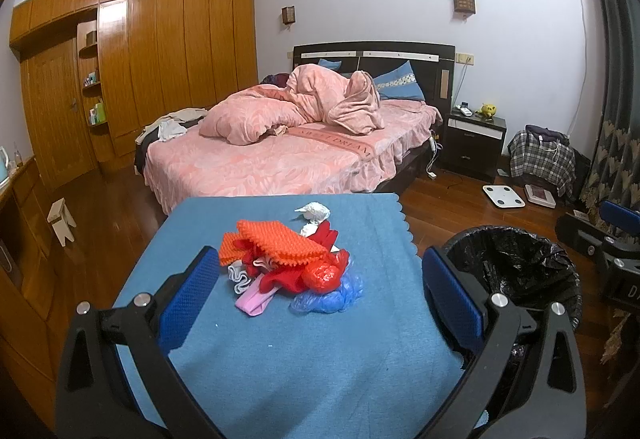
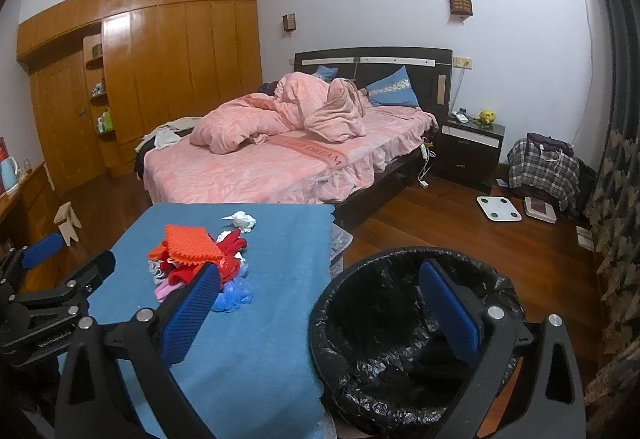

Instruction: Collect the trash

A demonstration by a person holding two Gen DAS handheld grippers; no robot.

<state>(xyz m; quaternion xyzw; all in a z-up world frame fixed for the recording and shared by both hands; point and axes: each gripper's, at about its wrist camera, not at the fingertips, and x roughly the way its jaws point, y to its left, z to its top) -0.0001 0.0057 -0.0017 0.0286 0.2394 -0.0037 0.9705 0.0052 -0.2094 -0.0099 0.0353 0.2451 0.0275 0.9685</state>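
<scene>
My left gripper hangs over the blue table, jaws spread wide and empty, framing the trash pile; my right gripper is likewise agape and empty, its fingers straddling the table edge and the bin. The pile lies mid-table: orange mat on top, red scraps, a pink strip, a blue bag at the near edge, and a white wad just beyond, apart from the rest. The bin (black liner, mouth open) stands on the floor just right of the table. I judge the step to be the approach, nothing yet collected; next I must lower the left jaws around one piece, close, then carry it right to the bin. What lies under the mat is hidden; the bin's bottom is too dark to read.
</scene>
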